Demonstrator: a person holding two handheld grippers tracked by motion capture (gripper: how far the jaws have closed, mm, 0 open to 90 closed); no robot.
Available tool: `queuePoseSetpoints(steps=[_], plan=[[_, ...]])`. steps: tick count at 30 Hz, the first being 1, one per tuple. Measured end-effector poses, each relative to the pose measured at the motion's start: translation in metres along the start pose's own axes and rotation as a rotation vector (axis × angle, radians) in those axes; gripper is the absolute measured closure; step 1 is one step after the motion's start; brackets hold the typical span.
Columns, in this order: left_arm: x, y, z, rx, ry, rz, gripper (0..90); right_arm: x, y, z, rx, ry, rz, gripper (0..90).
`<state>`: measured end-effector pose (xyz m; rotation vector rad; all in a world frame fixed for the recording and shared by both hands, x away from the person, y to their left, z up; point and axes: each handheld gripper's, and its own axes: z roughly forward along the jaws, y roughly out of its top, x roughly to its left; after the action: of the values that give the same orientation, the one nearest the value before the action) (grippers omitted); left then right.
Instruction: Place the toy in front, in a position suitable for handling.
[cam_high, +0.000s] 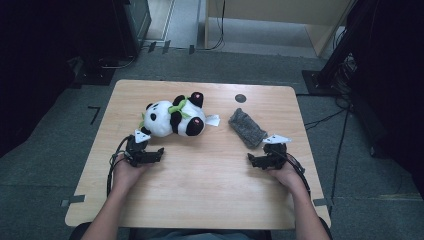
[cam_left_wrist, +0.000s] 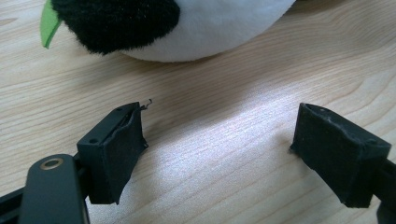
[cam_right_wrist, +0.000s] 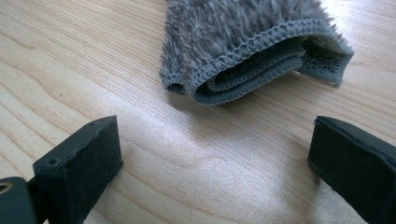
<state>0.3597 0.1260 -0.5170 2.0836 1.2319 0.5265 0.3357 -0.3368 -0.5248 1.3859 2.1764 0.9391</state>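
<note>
While both grippers rest low on the wooden surface, neither holds anything. Your left gripper has its fingers spread wide, bare wood between them; the plush panda lies just ahead of them, not touching, its white body and a black limb at the top of the left gripper view. Your right gripper is likewise spread wide and empty. The folded grey cloth sits just ahead of its fingers, slightly toward the right-hand one, folded edge facing you. Its long axis runs away from the fingers at a slant. Each hand is nearer its own thing; a short forward push would likely bring either between the fingers.
</note>
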Motion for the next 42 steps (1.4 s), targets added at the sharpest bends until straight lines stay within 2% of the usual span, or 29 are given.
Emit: queuePoseSetpoints(steps=[13,15,18,34,37,38,39,42], plan=[[0.002,0.000,0.000,-0.006,0.001,0.001,17.8,0.001,0.000,0.000,0.003,-0.008,0.009,0.5],[0.002,-0.001,-0.001,-0.012,-0.006,0.003,22.2,0.000,0.001,0.002,0.006,-0.015,0.016,0.0],[0.003,-0.001,-0.001,-0.013,-0.003,0.000,23.8,0.000,0.001,0.002,0.005,-0.017,0.016,0.0],[0.004,0.000,-0.002,-0.010,-0.009,0.005,25.0,0.003,0.001,0.002,0.003,-0.028,0.030,0.1],[0.006,0.000,-0.004,-0.014,-0.008,0.001,25.0,0.002,0.002,0.001,0.005,-0.028,0.034,3.2],[0.008,0.003,-0.006,-0.007,-0.030,-0.020,25.3,0.000,0.002,-0.002,0.003,-0.030,0.041,8.0],[0.008,0.003,-0.006,-0.007,-0.030,-0.020,25.3,0.000,0.002,-0.002,0.003,-0.030,0.041,8.0],[0.010,0.007,-0.008,0.012,-0.079,-0.062,25.3,-0.003,0.004,-0.006,-0.007,-0.027,0.061,10.9]])
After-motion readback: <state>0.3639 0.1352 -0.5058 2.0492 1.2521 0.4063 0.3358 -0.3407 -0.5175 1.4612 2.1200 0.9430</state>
